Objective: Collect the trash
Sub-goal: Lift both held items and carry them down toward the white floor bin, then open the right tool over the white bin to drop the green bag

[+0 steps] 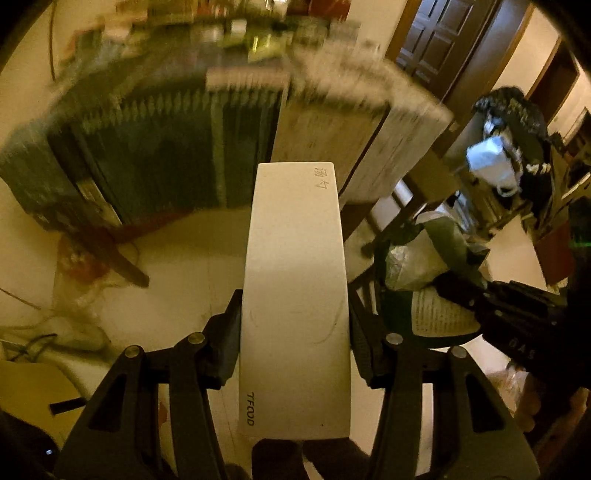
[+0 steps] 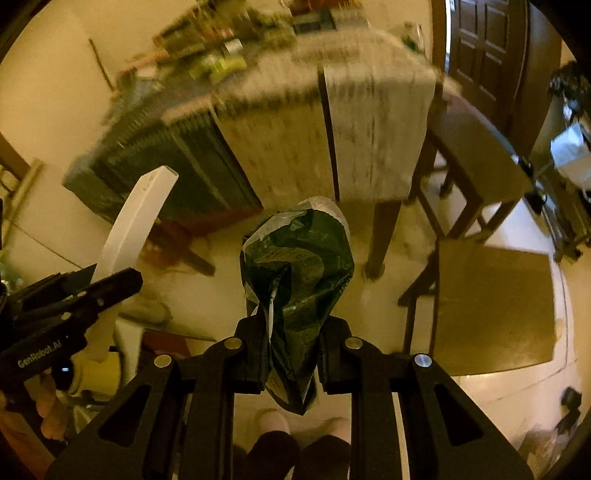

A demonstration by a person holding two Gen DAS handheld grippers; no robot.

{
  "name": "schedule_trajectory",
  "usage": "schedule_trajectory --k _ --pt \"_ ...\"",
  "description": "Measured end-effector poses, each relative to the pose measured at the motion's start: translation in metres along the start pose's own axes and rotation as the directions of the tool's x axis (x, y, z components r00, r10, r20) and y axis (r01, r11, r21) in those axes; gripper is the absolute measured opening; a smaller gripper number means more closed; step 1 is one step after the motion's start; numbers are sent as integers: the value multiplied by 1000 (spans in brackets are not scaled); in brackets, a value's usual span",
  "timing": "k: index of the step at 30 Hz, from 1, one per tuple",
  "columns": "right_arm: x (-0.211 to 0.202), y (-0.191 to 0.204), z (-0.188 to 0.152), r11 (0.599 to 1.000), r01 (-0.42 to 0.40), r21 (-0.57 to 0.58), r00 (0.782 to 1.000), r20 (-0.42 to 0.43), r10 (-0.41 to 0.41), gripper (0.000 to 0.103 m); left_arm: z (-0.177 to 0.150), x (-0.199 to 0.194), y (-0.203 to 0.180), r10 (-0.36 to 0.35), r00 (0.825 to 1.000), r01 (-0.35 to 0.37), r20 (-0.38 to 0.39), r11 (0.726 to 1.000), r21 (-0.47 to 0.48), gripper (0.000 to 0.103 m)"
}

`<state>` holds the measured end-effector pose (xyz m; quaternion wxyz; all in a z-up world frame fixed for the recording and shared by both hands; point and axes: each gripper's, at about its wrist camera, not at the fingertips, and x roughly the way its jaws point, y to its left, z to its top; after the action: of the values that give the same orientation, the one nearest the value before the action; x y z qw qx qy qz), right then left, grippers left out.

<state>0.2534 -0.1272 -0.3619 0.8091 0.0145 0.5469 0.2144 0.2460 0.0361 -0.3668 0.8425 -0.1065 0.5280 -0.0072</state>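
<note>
My left gripper is shut on a flat white paper sleeve printed "TFOOD", which sticks out forward over the floor. The sleeve and the left gripper also show at the left of the right wrist view. My right gripper is shut on a crumpled dark green snack bag, held up in the air. That bag and the right gripper show at the right of the left wrist view. Both grippers are side by side, in front of the table.
A table with a hanging cloth and clutter on top stands ahead, blurred. Wooden chairs stand to the right. A dark door is at the back. A black bag with white contents sits far right. The person's feet are below.
</note>
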Motion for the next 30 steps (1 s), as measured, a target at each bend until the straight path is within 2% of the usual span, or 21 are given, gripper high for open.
schedule_trajectory --k 8,15,19,24,25,26,28,30 --pt "119 -19 -40 999 27 18 995 -96 -25 18 -53 145 42 -15 987 10 -163 1000 -28 51" --pt "229 -42 -77 1000 9 17 982 -191 -5 18 -103 256 67 -12 957 4 -291 1000 -29 51" --pt "279 -54 -91 1000 -9 24 972 -235 14 18 -117 299 77 -24 938 7 -346 999 -50 51" --pt "316 -60 -103 999 -39 28 965 -259 45 19 -127 333 83 -37 926 10 -377 997 -74 51" --pt "320 -56 -102 998 -48 28 964 -261 54 24 -128 340 85 -34 922 5 -385 997 -76 51" --pt "324 -53 -102 998 -63 25 962 -266 67 37 -129 344 85 -32 921 2 -389 997 -78 51" --pt "333 -52 -103 998 -55 17 960 -273 58 56 -130 354 88 -31 917 -3 -398 997 -83 51" --pt "333 -51 -104 999 -45 13 965 -257 47 58 -129 359 88 -31 914 -5 -406 996 -86 51"
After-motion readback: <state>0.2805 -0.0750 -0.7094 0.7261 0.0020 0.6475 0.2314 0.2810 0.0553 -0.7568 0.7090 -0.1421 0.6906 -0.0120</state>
